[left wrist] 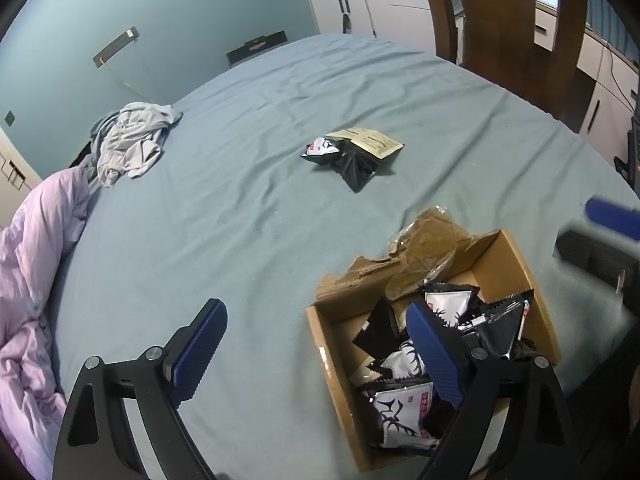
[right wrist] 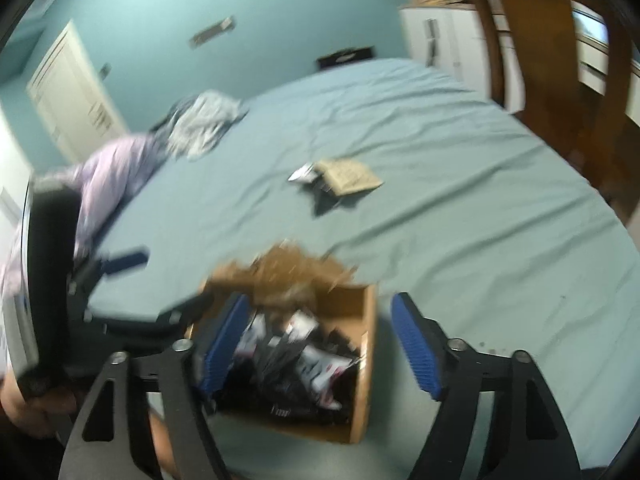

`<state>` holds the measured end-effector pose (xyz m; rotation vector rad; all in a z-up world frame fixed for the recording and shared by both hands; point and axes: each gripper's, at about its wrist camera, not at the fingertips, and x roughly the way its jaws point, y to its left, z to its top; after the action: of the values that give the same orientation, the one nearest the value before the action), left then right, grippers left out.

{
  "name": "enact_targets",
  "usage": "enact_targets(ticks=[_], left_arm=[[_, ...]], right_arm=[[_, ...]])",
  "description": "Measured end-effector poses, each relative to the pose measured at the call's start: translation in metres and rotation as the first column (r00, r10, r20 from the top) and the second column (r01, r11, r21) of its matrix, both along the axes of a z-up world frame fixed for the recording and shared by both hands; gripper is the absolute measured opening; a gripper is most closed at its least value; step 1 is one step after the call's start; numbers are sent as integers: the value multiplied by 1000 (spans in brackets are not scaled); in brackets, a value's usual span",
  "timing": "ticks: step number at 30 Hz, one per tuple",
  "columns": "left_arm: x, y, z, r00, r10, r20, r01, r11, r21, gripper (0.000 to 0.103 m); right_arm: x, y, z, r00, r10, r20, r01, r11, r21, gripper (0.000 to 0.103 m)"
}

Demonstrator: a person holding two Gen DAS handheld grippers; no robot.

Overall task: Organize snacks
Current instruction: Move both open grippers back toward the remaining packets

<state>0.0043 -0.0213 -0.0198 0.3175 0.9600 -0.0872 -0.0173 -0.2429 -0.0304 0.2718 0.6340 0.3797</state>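
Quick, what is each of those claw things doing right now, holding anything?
Left gripper: open, holding nothing.
Right gripper: open, empty, above the cardboard box.

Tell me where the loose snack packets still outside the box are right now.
The loose snack packets lie mid-bed on the blue sheet, beyond the cardboard box, right of the crumpled grey clothes.

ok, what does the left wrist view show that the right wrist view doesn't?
Left wrist only: sharp detail. The antler-style print on the white snack packets in the cardboard box and the box's torn flap read clearly, and the left tongs stand open and empty.

Right wrist only: a white panelled door, and the right tongs, open with nothing between them, above the box. This view is motion-blurred.

Both: the blue bedsheet, the loose packets with a tan pouch mid-bed, the grey clothing heap and the lilac duvet.
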Motion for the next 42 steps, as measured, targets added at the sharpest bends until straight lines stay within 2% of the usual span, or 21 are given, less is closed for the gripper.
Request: enact_targets(ticks=[3,10,15,18,20,23,24,26,30,32,33,35,37,39,42], left_arm=[[0,0,0,1000,0,1,0,1000,0,93],[0,1,3,1000,8,13,-8,1000,-4,93],[-3,-2,8,994,1,110,-8,998,67,94],[-3,-2,11,991,-6,133,-3,998,64,96],[-1,-1,13,991,4,133,-10,999,48,96],[1,1,14,988,34,151,-44,997,66,96],[2,1,13,987,39,153,-51,996,76,96],[6,2,11,988,52,143,-63,995,79,96],[14,6,8,995,52,83,-54,998,21,96],[16,5,10,995,59,79,-61,998,24,96],[17,5,11,994,66,86,-68,997,28,96],[17,5,14,992,76,102,-79,996,32,96],[17,7,15,992,79,98,-82,996,25,96],[17,9,14,994,82,78,-83,996,12,96],[16,10,12,995,71,66,-71,997,-1,96]], right_arm=[[1,-5,0,997,-81,-6,80,994,-68,78],[2,-11,2,991,-132,6,132,982,-133,78],[4,6,9,976,-219,20,217,942,-257,78],[9,13,8,974,-226,-8,214,933,-290,78],[14,19,4,961,-275,-30,247,901,-355,78],[28,29,-2,922,-383,-60,308,818,-485,78],[32,31,-5,923,-378,-78,295,821,-488,78],[38,33,-6,936,-328,-124,243,861,-447,78],[49,26,-5,962,-227,-151,180,945,-274,78],[54,20,-4,972,-185,-148,158,972,-176,78],[57,18,-6,972,-171,-159,146,976,-160,78],[61,22,-8,975,-141,-171,105,974,-203,78],[56,21,-4,977,-158,-145,125,968,-216,78],[44,18,3,983,-160,-89,142,972,-188,78],[34,15,4,987,-149,-65,138,979,-149,78]])
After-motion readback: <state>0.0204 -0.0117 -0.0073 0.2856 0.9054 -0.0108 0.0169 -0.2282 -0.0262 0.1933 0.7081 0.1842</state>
